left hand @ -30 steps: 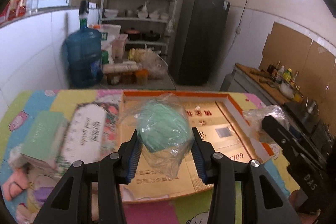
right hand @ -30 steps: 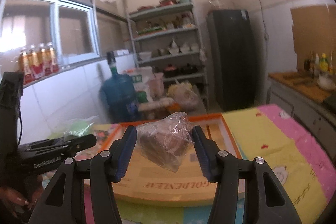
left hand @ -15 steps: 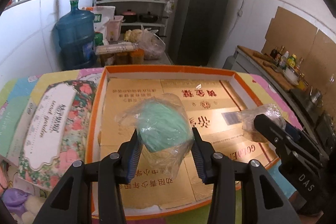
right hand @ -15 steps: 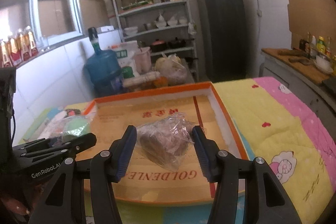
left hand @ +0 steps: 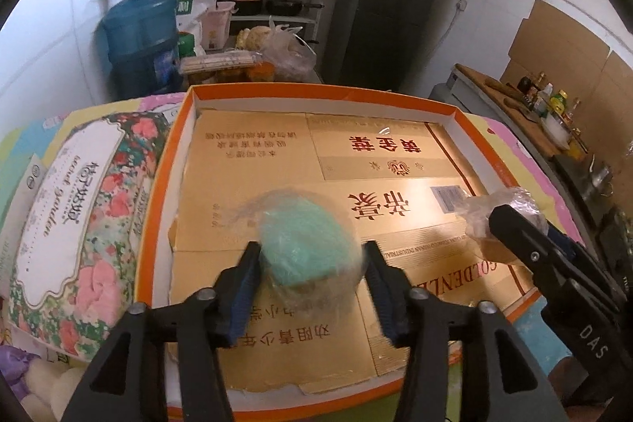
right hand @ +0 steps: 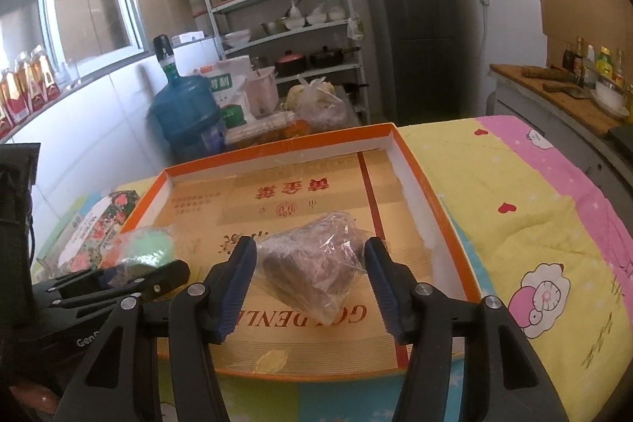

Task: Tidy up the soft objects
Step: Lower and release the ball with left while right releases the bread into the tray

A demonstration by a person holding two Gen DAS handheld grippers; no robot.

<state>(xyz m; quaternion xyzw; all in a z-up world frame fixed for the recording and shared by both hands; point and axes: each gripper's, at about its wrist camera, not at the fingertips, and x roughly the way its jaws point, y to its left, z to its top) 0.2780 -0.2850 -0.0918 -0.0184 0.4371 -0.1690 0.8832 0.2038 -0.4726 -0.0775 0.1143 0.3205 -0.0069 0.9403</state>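
Over the orange-rimmed tray, lined with flattened gold cardboard, both grippers hang low, each with a bagged soft lump between its fingers. The left gripper has just been spreading its jaws — the green lump in its plastic bag sits between them on the cardboard, a gap showing at the right pad, so I judge it let go. The right gripper straddles the brown lump, its long side slanting away to the right; the pads look barely clear of the wrap, so a grip seems unlikely. Each lump lies dead ahead between its own fingers — backing straight out should leave both in the tray.
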